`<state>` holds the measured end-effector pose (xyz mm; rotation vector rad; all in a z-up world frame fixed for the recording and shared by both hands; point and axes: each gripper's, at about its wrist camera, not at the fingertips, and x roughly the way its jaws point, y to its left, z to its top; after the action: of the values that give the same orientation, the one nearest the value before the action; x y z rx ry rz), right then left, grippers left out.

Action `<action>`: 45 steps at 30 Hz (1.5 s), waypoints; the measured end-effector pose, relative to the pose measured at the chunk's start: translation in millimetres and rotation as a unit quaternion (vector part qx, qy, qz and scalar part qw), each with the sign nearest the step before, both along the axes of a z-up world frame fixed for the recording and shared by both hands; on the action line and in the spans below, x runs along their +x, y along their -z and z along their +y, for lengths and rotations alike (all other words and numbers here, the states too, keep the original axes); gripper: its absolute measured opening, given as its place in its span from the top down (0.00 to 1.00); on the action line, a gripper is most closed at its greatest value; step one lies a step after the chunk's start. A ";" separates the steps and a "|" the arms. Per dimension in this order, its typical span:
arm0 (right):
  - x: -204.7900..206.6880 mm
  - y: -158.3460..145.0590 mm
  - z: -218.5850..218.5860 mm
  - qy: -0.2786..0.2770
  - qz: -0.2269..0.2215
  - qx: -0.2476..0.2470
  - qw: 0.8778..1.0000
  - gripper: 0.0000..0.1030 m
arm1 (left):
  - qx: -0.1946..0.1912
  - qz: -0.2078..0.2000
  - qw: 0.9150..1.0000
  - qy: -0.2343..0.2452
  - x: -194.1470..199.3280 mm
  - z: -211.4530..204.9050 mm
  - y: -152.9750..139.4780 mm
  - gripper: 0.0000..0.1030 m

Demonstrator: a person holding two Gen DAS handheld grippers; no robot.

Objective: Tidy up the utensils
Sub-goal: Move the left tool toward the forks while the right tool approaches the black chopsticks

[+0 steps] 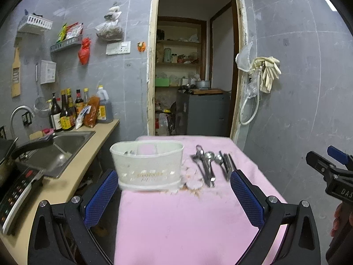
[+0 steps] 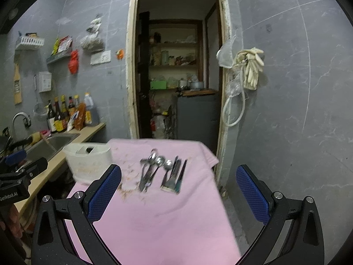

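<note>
A white plastic utensil holder (image 1: 147, 165) stands on the pink-covered table (image 1: 187, 220), at its far left; it also shows in the right wrist view (image 2: 88, 161). To its right lie several metal utensils (image 1: 207, 165), spoons and flat pieces side by side, also seen in the right wrist view (image 2: 163, 172). My left gripper (image 1: 174, 190) is open and empty, hovering just short of the holder. My right gripper (image 2: 178, 185) is open and empty, hovering short of the utensils. The right gripper also shows in the left wrist view (image 1: 331, 172).
A kitchen counter (image 1: 72, 176) with a sink (image 1: 55, 154), bottles (image 1: 66, 112) and an induction cooker (image 1: 17, 196) runs along the left. Brown crumbs (image 1: 192, 191) lie on the cloth. An open doorway (image 1: 194, 77) is behind the table.
</note>
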<state>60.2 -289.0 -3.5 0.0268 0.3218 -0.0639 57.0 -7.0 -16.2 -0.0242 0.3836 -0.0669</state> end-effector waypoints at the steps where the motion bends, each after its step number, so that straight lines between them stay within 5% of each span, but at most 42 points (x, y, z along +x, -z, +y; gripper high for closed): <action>1: 6.3 -3.2 -3.7 0.002 -0.004 0.000 1.000 0.01 | 0.000 -0.005 1.000 0.001 4.6 -2.5 -2.2 0.00; 11: 104.7 -13.6 -45.6 -0.022 -0.005 -0.002 1.000 0.01 | 0.008 -0.041 0.999 0.011 84.0 -50.1 -16.3 0.00; 19: 201.9 25.3 -86.8 -0.052 0.047 0.015 0.997 0.01 | 0.000 -0.012 0.998 0.068 168.3 -100.7 -2.8 0.00; 27: 278.3 95.7 -110.3 -0.087 0.129 0.060 0.986 0.06 | 0.009 0.054 0.996 0.071 246.8 -142.3 42.5 0.18; 35: 328.7 169.1 -81.2 -0.147 0.224 0.098 0.958 0.45 | 0.020 0.170 0.985 -0.006 306.2 -139.5 109.7 0.40; 45: 336.9 218.5 -35.3 -0.160 0.287 0.063 0.942 0.45 | 0.021 0.258 0.964 -0.065 335.8 -115.0 150.0 0.49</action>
<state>397.0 -324.3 -222.0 0.0823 0.9099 0.2789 392.8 -122.0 -166.2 -0.0240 0.9040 0.0811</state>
